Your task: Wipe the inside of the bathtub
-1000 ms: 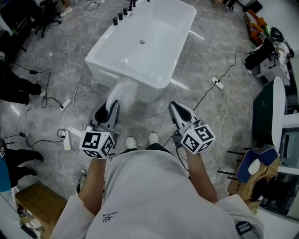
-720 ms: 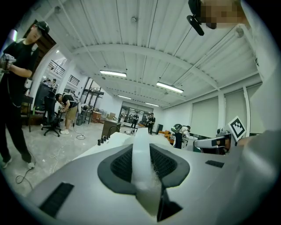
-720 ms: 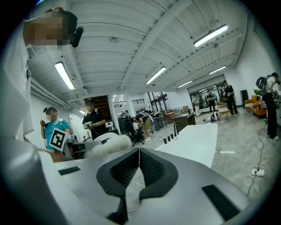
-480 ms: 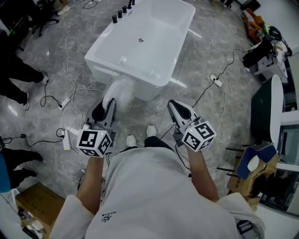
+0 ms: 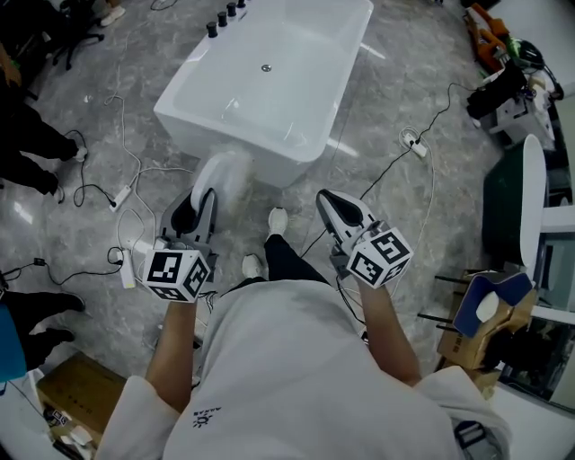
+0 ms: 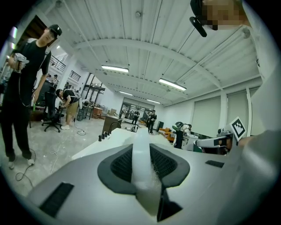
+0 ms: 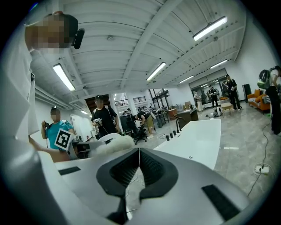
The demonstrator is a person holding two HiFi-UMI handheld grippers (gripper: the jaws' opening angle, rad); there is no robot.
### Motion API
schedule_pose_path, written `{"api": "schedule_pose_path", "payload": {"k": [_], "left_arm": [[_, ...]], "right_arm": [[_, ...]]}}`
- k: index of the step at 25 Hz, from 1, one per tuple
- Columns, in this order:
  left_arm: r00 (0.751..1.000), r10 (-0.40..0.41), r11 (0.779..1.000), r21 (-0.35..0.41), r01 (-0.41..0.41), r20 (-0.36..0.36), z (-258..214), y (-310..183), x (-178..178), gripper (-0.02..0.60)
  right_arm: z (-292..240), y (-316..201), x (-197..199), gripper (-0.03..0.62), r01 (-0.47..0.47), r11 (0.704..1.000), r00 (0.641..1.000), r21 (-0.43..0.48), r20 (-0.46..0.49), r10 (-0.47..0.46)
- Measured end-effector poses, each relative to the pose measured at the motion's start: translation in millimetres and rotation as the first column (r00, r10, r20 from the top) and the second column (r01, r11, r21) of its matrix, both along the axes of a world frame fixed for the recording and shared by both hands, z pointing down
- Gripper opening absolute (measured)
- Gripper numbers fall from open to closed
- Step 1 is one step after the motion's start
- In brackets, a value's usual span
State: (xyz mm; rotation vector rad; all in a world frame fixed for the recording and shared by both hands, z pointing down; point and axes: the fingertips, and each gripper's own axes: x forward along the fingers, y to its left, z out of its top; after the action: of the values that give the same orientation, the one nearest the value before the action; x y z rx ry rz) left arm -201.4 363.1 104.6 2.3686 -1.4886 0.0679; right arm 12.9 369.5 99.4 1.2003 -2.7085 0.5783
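The white bathtub (image 5: 235, 137) stands on the grey floor ahead of me, its drain (image 5: 266, 68) in the basin and black taps (image 5: 221, 18) on its far left rim. My left gripper (image 5: 204, 199) is shut on a fluffy white cloth (image 5: 222, 173), held just short of the tub's near wall. In the left gripper view the cloth (image 6: 141, 165) runs as a pale strip between the closed jaws. My right gripper (image 5: 329, 201) is level with the left one and to its right. Its jaws (image 7: 139, 153) are shut with nothing in them. The bathtub (image 7: 199, 134) lies beyond them.
Cables and a power strip (image 5: 412, 149) trail over the floor on both sides of the tub. People stand at the left (image 5: 31, 135). A dark chair (image 5: 526, 211) and equipment crowd the right. A cardboard box (image 5: 67, 386) sits at the lower left. My feet (image 5: 277, 220) are near the tub.
I have stepped closer to the tub, one foot now forward. Both grippers have come along, slightly left, and their jaws have not changed.
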Motion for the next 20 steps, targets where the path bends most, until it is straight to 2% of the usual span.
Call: {"api": "schedule_pose_path", "payload": {"k": [4, 13, 20], "left_arm": [[1.0, -0.006, 1.0, -0.006, 0.006, 0.016, 2, -20, 4, 0.102], [0.999, -0.027, 0.999, -0.026, 0.029, 0.045, 7, -82, 8, 0.101], [0.997, -0.035, 0.998, -0.048, 0.038, 0.066, 9, -138, 27, 0.101]], "right_arm": [[7, -20, 3, 0.021, 0.018, 1.0, 0.999, 0.009, -0.035, -0.018], [21, -94, 6, 0.021, 0.042, 0.999, 0.999, -0.018, -0.006, -0.042], [30, -154, 25, 0.021, 0.051, 0.998, 0.999, -0.046, 0.008, -0.05]]}}
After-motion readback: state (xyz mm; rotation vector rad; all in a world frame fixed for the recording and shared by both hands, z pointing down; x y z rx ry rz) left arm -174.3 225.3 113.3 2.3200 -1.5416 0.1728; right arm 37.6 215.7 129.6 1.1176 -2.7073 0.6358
